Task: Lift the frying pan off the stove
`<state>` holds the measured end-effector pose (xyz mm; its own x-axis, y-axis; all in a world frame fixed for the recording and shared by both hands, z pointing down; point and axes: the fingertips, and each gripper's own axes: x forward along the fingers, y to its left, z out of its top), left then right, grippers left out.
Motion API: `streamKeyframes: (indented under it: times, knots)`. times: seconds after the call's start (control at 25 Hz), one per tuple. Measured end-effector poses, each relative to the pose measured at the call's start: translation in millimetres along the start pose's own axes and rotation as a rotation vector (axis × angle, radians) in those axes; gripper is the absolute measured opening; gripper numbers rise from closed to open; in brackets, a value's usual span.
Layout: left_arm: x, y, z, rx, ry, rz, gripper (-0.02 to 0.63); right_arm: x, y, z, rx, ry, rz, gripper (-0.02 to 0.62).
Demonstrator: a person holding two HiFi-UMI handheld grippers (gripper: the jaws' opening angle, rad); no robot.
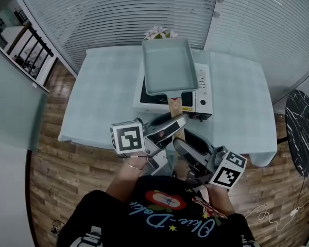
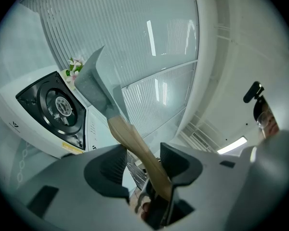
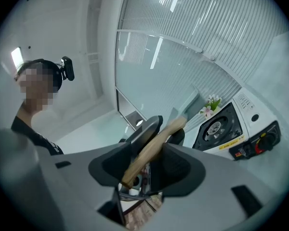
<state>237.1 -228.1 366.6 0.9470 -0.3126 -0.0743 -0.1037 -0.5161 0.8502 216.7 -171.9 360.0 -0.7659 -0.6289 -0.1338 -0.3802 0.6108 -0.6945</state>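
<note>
Because the rectangular teal metal frying pan (image 1: 167, 66) looks nose-heavy, my left gripper (image 2: 144, 160) and right gripper (image 3: 147, 158) both clamp its tan wooden handle (image 2: 130, 136).

I see flowers (image 1: 159, 33) at top centre, a pale tablecloth (image 1: 100, 102) mid-frame, a black marble table (image 1: 302, 130) far right.

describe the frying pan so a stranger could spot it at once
Find the table with the pale blue cloth, then the white stove on it. The frying pan is held over that stove, its wooden handle clamped by the left gripper and right gripper. It is the only shallow, pale grey-green rectangle there, unlike the flowers behind.
</note>
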Motion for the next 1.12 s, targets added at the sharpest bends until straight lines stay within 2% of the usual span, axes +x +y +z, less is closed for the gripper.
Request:
streamKeyframes:
  times: [1.12]
  knots:
    - [-7,-11,-3,0.005,0.006,-0.001,0.209,-2,13,-1,-0.020,-0.006,0.002,0.198]
